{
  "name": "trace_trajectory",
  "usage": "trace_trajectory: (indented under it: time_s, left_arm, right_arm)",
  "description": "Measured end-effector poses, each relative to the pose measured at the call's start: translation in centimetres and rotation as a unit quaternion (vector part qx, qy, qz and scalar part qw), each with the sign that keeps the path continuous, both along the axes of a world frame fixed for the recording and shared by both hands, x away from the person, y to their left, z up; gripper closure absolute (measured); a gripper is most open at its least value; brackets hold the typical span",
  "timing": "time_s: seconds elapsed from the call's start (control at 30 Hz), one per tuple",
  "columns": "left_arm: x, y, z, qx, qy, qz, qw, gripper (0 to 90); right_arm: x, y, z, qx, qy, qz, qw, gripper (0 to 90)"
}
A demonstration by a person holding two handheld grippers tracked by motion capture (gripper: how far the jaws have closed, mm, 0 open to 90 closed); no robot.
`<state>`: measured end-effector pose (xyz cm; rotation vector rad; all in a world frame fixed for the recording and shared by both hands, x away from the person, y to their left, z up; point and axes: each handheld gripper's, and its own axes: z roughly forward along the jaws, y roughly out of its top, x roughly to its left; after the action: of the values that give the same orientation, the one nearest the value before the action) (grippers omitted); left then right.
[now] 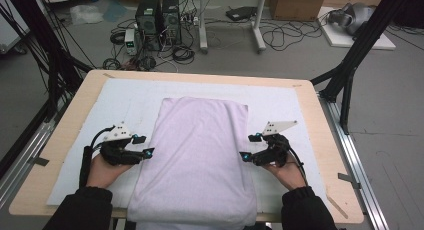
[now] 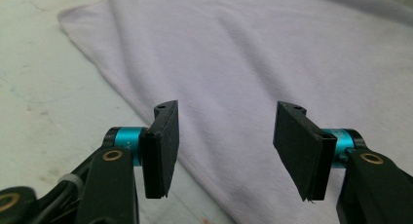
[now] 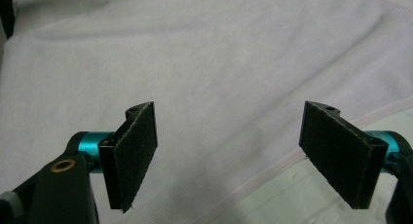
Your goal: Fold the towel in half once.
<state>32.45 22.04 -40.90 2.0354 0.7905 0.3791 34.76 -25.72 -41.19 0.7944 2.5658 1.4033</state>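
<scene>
Towel [image 1: 196,160], pale lilac and folded, lies lengthwise mid-tabletop [image 1: 320,140] on a white mat [image 1: 120,102], near end drooping over the front edge. It could slide off if tugged toward the person. Bare mat flanks both long edges. Left claw [image 1: 144,146] and right claw [image 1: 248,146] gape wide, empty, at those edges.

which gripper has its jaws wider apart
The right gripper: the gap between its pads is broader than the left gripper's. Both stand open over the towel.

Lab, computer towers [image 1: 158,16] and cables [image 1: 280,36] on floor, aluminium rig frame [image 1: 356,50]
</scene>
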Motion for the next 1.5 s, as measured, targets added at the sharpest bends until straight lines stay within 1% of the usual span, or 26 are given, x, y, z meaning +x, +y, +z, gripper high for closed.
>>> trace_trajectory:
  time_s: [0.07,0.17,0.2,0.23,0.27,0.33,0.4,0.47,0.5,0.57,0.67,0.73,0.8,0.87,0.9,0.93,0.97,1.03,1.07,1.1,1.2,1.23,1.27,1.4,1.47,1.5]
  left_arm:
    - [1.1,0.1,0.7,-0.011,0.001,0.009,0.9999,45.7]
    - [2.9,0.2,1.8,-0.030,0.000,0.018,0.9994,49.7]
    - [3.6,0.2,2.3,-0.026,-0.001,0.020,0.9994,50.5]
    - [4.2,0.2,2.7,-0.032,-0.004,0.023,0.9992,51.4]
    - [4.9,0.2,3.0,-0.033,-0.007,0.029,0.9990,52.1]
    - [6.3,0.0,3.4,-0.017,-0.014,0.043,0.9988,53.3]
    - [7.8,-0.4,3.1,0.000,-0.006,0.057,0.9984,55.0]
    - [9.0,-0.7,2.3,-0.001,0.005,0.064,0.9979,57.3]
    - [9.5,-0.8,1.8,-0.002,0.009,0.069,0.9976,58.4]
    - [10.2,-1.0,0.8,0.009,0.010,0.079,0.9968,61.5]
    - [11.1,-1.4,-0.8,0.017,0.042,0.095,0.9944,63.4]
    - [11.5,-1.7,-1.6,0.028,0.050,0.108,0.9925,64.7]
    - [11.8,-2.1,-2.3,0.029,0.050,0.122,0.9909,64.5]
    - [12.1,-2.4,-3.0,0.032,0.059,0.134,0.9887,62.3]
    - [12.2,-2.6,-3.3,0.041,0.065,0.136,0.9878,61.5]
    - [12.2,-2.5,-3.4,0.038,0.063,0.138,0.9877,62.5]
    - [12.3,-2.5,-3.4,0.035,0.064,0.146,0.9866,66.1]
    - [12.2,-2.5,-3.3,0.044,0.060,0.140,0.9874,69.7]
    - [12.2,-2.5,-3.3,0.040,0.064,0.128,0.9889,76.6]
    - [12.2,-2.6,-3.3,0.039,0.064,0.132,0.9884,82.7]
    - [12.3,-2.5,-3.3,0.027,0.075,0.135,0.9876,85.3]
    - [12.3,-2.4,-3.3,0.027,0.077,0.136,0.9874,85.7]
    - [12.3,-2.3,-3.2,0.031,0.080,0.133,0.9875,86.1]
    - [12.1,-1.9,-2.8,0.026,0.084,0.125,0.9882,87.0]
    - [12.0,-1.7,-2.3,0.013,0.085,0.119,0.9892,87.1]
    - [11.9,-1.4,-2.0,0.009,0.081,0.114,0.9901,87.1]
  right_arm:
    - [0.9,-0.2,0.3,0.002,0.002,-0.009,1.0000,23.1]
    - [2.6,-0.3,1.1,-0.011,0.002,-0.015,0.9998,25.3]
    - [3.0,-0.3,1.5,-0.012,-0.001,-0.018,0.9998,25.9]
    - [3.6,-0.4,1.8,-0.010,-0.004,-0.022,0.9997,27.4]
    - [4.1,-0.5,2.1,-0.009,-0.015,-0.025,0.9995,28.6]
    - [5.3,-0.5,2.6,-0.023,-0.030,-0.031,0.9988,30.8]
    - [6.5,-0.5,3.0,-0.028,-0.033,-0.036,0.9984,34.6]
    - [7.5,-0.5,2.9,-0.030,-0.041,-0.051,0.9974,36.6]
    - [8.0,-0.5,2.6,-0.031,-0.039,-0.059,0.9970,38.6]
    - [8.7,-0.4,1.8,-0.036,-0.036,-0.071,0.9961,41.4]
    - [9.8,-0.3,0.3,-0.050,-0.018,-0.088,0.9947,45.0]
    - [10.3,-0.4,-0.6,-0.051,-0.007,-0.096,0.9941,46.0]
    - [10.8,-0.3,-1.3,-0.055,0.002,-0.107,0.9927,47.5]
    - [11.1,-0.2,-1.9,-0.065,0.008,-0.117,0.9910,47.5]
    - [11.2,-0.1,-2.2,-0.071,0.011,-0.117,0.9906,47.3]
    - [11.3,0.1,-2.5,-0.075,0.015,-0.116,0.9904,47.0]
    - [11.4,0.2,-2.8,-0.080,0.020,-0.117,0.9897,47.1]
    - [11.5,0.4,-3.2,-0.086,0.022,-0.116,0.9893,50.7]
    - [11.4,0.5,-3.2,-0.089,0.016,-0.122,0.9884,54.9]
    - [11.4,0.6,-3.2,-0.090,0.018,-0.122,0.9884,61.0]
    - [11.3,0.8,-3.1,-0.082,0.033,-0.114,0.9896,81.8]
    - [11.3,0.9,-3.0,-0.078,0.043,-0.109,0.9901,84.6]
    - [11.3,1.0,-3.0,-0.081,0.043,-0.111,0.9896,85.2]
    - [11.1,0.9,-2.4,-0.091,0.045,-0.108,0.9890,85.8]
    - [11.0,0.6,-1.8,-0.083,0.042,-0.108,0.9898,85.8]
    - [10.9,0.3,-1.4,-0.072,0.036,-0.106,0.9911,85.9]
